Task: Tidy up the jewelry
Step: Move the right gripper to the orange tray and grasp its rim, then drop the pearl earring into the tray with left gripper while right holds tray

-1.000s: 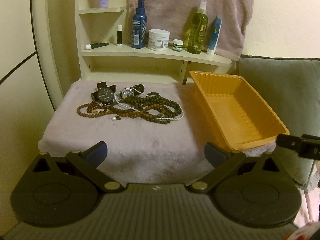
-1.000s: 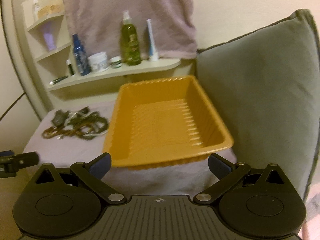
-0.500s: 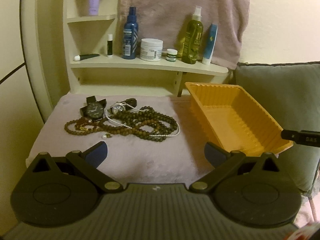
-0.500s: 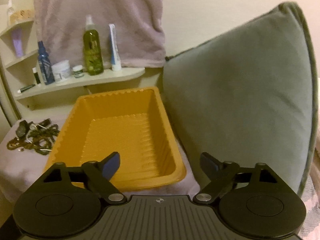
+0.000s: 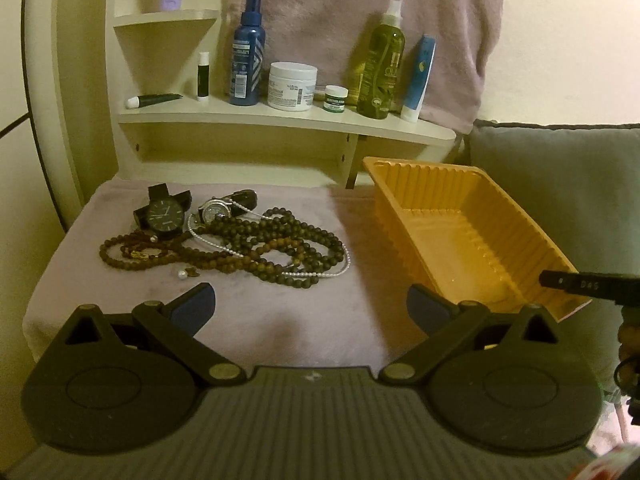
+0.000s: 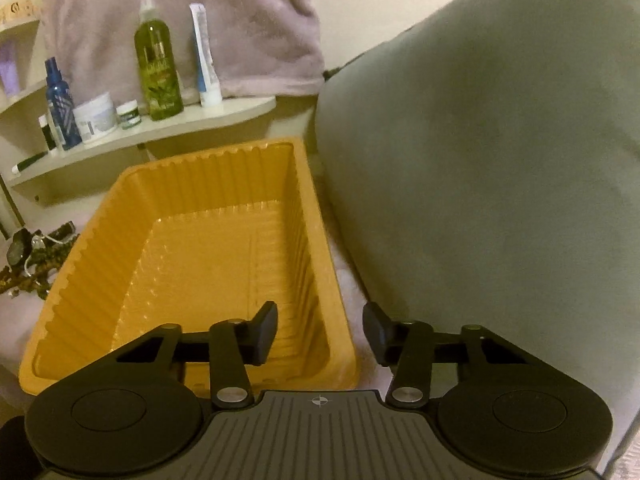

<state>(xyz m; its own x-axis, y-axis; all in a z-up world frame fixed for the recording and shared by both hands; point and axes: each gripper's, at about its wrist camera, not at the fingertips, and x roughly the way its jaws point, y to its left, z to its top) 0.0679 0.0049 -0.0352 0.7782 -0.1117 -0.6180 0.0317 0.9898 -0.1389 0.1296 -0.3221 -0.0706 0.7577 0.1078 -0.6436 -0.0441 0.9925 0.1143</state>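
A pile of brown bead necklaces (image 5: 256, 252) lies on the pink cloth (image 5: 280, 320) with a thin pearl strand, a black watch (image 5: 162, 216), a silver watch (image 5: 218, 210) and a loose pearl earring (image 5: 183, 275). An empty orange tray (image 5: 472, 240) stands to their right. My left gripper (image 5: 310, 304) is open and empty, hovering before the pile. My right gripper (image 6: 320, 332) is open and empty, its fingers straddling the near right wall of the tray (image 6: 336, 320). The jewelry pile (image 6: 36, 256) shows at the left edge of the right wrist view.
A cream shelf (image 5: 280, 120) behind the cloth carries a blue spray bottle (image 5: 246, 64), a white jar (image 5: 292, 86), a green bottle (image 5: 380, 64) and tubes. A pink towel (image 5: 360, 12) hangs above. A grey cushion (image 6: 480, 160) stands right of the tray.
My right gripper has moved right and closer to the tray's near right corner, and its jaws have narrowed. My left gripper has shifted slightly; the jewelry has not moved.
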